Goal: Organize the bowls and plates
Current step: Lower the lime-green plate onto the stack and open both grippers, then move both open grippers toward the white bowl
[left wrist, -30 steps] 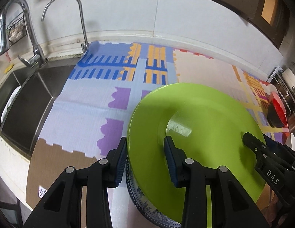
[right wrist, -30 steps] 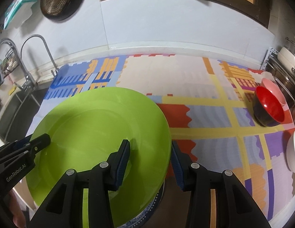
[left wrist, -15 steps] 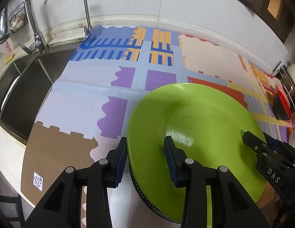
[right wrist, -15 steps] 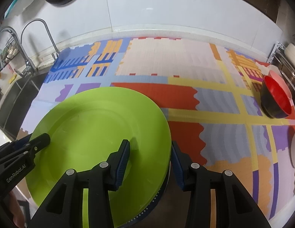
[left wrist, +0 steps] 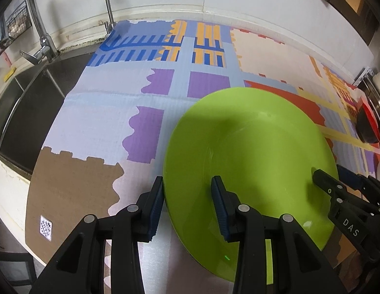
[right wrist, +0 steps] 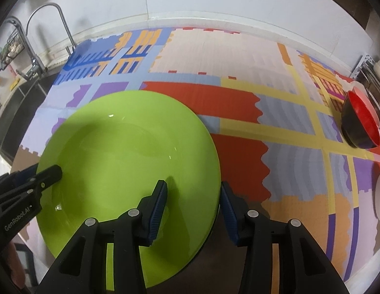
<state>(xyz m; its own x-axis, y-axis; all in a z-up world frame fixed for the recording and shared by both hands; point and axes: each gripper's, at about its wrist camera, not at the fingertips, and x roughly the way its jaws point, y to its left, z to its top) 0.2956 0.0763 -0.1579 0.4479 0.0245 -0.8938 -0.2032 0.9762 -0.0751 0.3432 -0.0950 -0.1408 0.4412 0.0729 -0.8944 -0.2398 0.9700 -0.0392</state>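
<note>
**Green plate carried clear of the stack**

The green plate [left wrist: 251, 152] hangs over the patterned mat [left wrist: 104, 112], tilted, pinched at opposite rims. The left gripper [left wrist: 187, 191] straddles its left rim, one finger under and one on top; the right gripper [right wrist: 193, 193] does the same at the right rim. Both are clamped on the plate.

A second ago a blue-patterned dish peeked out beneath the plate; now none shows there, so the plate appears lifted away from it. More of the mat's near edge, left of the plate, is in view than before. The red bowl [right wrist: 361, 125] sits well to the plate's right, untouched. My reading: the plate is mid-transfer, its destination not yet evident.
</note>
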